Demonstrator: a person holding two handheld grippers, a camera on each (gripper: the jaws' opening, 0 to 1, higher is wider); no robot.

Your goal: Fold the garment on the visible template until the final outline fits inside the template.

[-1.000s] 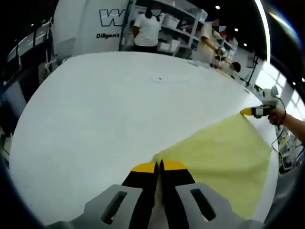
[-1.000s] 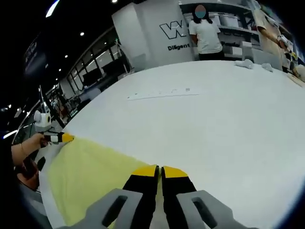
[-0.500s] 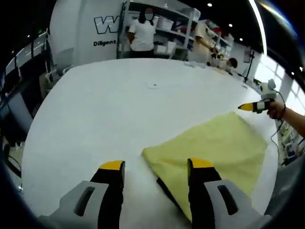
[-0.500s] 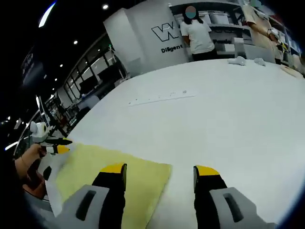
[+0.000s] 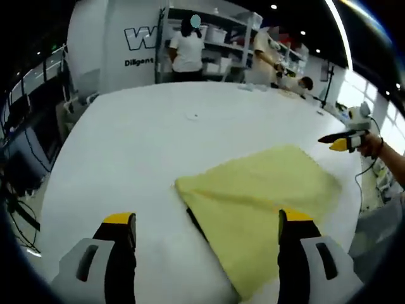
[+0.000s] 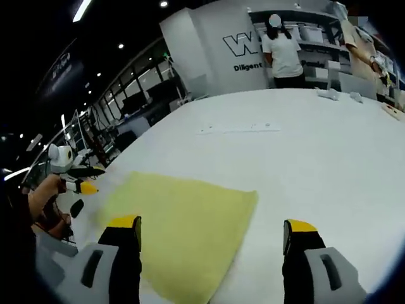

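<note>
Left hand-held gripper (image 5: 207, 225): jaws spread wide, nothing between them, held over the near edge of the table (image 5: 126, 139). Yellow garment (image 5: 266, 202) lies flat on the white table just ahead, folded, one corner pointing left between the jaws, a dark fold line along its near-left edge. Far right in the left gripper view, the right hand-held gripper (image 5: 345, 140) sits in a hand (image 5: 372, 147) just beyond the garment's far corner, apart from the cloth; its jaws look parted there.

Right gripper view: at far left, the left hand-held gripper appears small, held by a hand (image 6: 44, 193), its yellow tip near the garment's left edge. Garment (image 6: 183, 221) spreads across the lower middle, roughly rectangular, its right edge lying between the right gripper's two jaws. Right hand-held gripper (image 6: 212, 231): jaws wide apart, empty, above the cloth's near side.

Containers: bins on shelves (image 5: 221, 38) at the back of the room; contents too small to tell.

Surface: large white table, mostly bare past the garment; a thin pale strip (image 6: 240, 128) lies farther out; small items (image 6: 335, 95) at the far right edge.

Room: white wall with big dark lettering (image 6: 243, 47), a person (image 6: 281, 54) in a white top standing at the table's far side, dark ceiling with spot lights, windows at left.
</note>
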